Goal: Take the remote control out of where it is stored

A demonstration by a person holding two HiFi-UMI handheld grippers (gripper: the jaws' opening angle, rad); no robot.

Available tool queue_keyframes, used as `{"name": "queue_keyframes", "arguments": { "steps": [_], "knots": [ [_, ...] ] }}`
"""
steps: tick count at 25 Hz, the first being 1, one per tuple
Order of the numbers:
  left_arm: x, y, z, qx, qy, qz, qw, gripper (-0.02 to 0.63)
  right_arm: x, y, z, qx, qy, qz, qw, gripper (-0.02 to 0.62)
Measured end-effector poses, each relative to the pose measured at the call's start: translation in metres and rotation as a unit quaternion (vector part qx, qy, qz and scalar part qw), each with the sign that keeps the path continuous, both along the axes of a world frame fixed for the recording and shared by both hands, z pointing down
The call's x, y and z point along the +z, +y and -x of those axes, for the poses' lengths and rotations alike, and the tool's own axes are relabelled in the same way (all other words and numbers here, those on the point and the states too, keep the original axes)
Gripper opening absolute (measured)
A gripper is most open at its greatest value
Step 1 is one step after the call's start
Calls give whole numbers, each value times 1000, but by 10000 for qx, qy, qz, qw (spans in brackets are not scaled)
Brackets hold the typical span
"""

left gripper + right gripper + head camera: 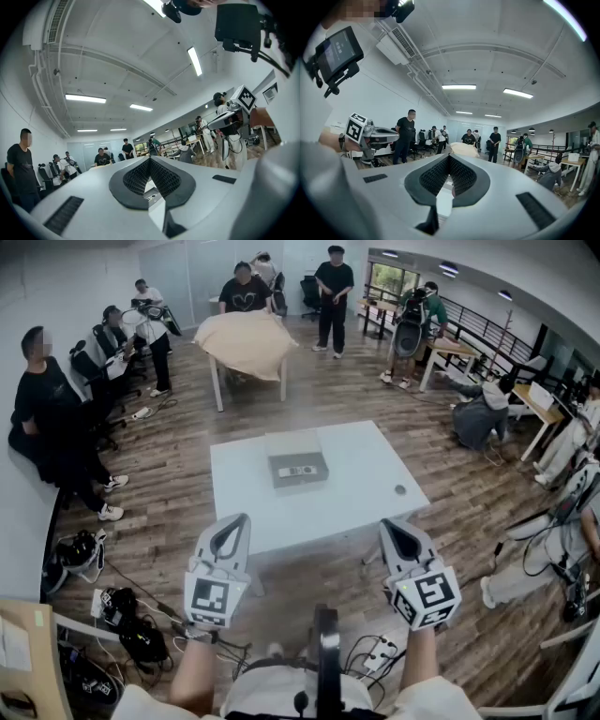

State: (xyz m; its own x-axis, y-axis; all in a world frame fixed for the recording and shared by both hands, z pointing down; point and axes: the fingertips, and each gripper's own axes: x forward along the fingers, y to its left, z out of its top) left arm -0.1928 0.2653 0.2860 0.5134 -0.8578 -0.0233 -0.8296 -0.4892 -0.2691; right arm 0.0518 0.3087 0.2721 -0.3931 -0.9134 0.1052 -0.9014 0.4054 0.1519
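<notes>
The remote control is a small dark bar lying on top of a grey box at the middle of the white table. A paler flat panel lies just behind the box. Both grippers are held low in front of the table's near edge, well short of the box. My left gripper is shut with nothing in it; its pads meet at the tip in the left gripper view. My right gripper looks the same, shut and empty.
A small dark round thing lies near the table's right edge. Cables, bags and gear lie on the wooden floor at the left, and a power strip lies near my feet. Several people stand or sit around the room; a cloth-covered table stands behind.
</notes>
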Motion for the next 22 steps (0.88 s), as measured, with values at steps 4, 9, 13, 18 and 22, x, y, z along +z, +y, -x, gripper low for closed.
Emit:
{"name": "queue_keyframes", "arguments": {
  "steps": [4,9,13,18,22],
  "knots": [
    [2,-3,-8,39,5,64,10000,-1,2,-4,-6,-38,-190,55,9998,-2],
    [6,-5,-14,-42,51,148,9999,-1,5,-5,-15,-192,-611,110,9979,-2],
    [12,-1,-24,-89,72,165,9998,-1,14,-1,-15,-387,-521,208,9977,-2],
    [20,-2,-40,-7,13,256,9997,-2,22,-4,-17,-548,-453,326,9969,-2],
    [26,-15,-49,-14,-1,301,9995,-1,26,-17,-22,-597,-426,341,9967,-2]
  ]
}}
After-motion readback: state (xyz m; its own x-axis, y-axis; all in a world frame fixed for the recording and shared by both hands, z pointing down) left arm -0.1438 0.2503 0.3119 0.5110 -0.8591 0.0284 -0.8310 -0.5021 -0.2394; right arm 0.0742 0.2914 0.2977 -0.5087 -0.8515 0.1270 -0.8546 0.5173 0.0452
